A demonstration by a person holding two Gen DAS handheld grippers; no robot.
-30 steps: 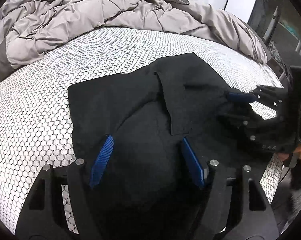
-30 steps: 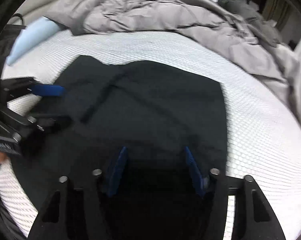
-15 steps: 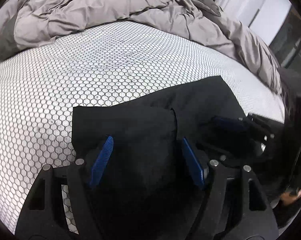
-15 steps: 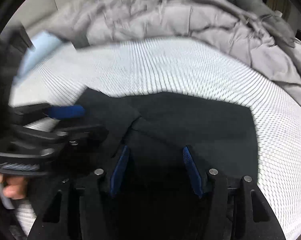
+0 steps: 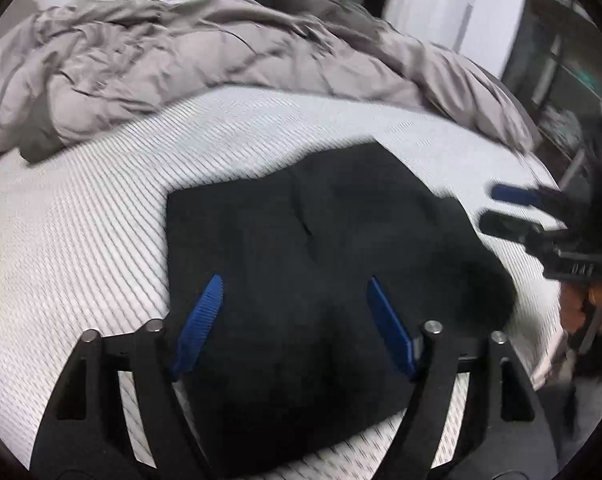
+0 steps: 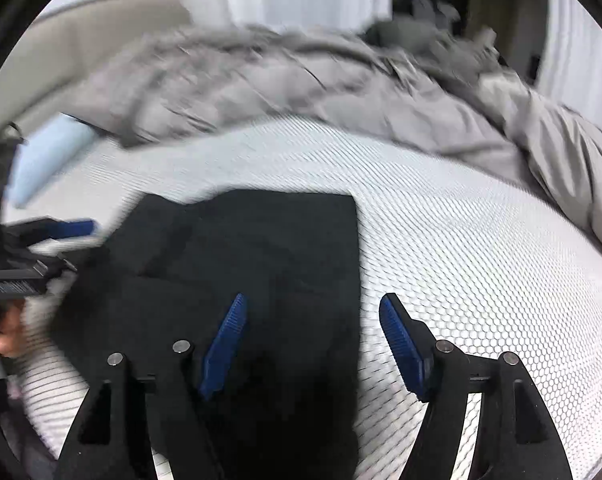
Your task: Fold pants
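The black pants (image 5: pixel 313 264) lie folded into a compact pile on the white honeycomb mattress (image 5: pixel 81 240). My left gripper (image 5: pixel 295 284) is open and empty above the pile's near part. My right gripper (image 6: pixel 313 304) is open and empty, straddling the pile's right edge; the pants show in its view (image 6: pixel 241 264). The right gripper also shows at the right of the left wrist view (image 5: pixel 513 208), clear of the cloth. The left gripper shows at the left of the right wrist view (image 6: pixel 67 232).
A rumpled grey duvet (image 5: pixel 181 64) is heaped along the far side of the bed, also in the right wrist view (image 6: pixel 341 92). A light blue pillow (image 6: pixel 45 160) lies at the far left. Dark furniture (image 5: pixel 561 92) stands beyond the bed's right edge.
Both grippers have pulled back and lifted off the pants. The right gripper has moved right, off the cloth. The pants now lie as a smaller folded pile.
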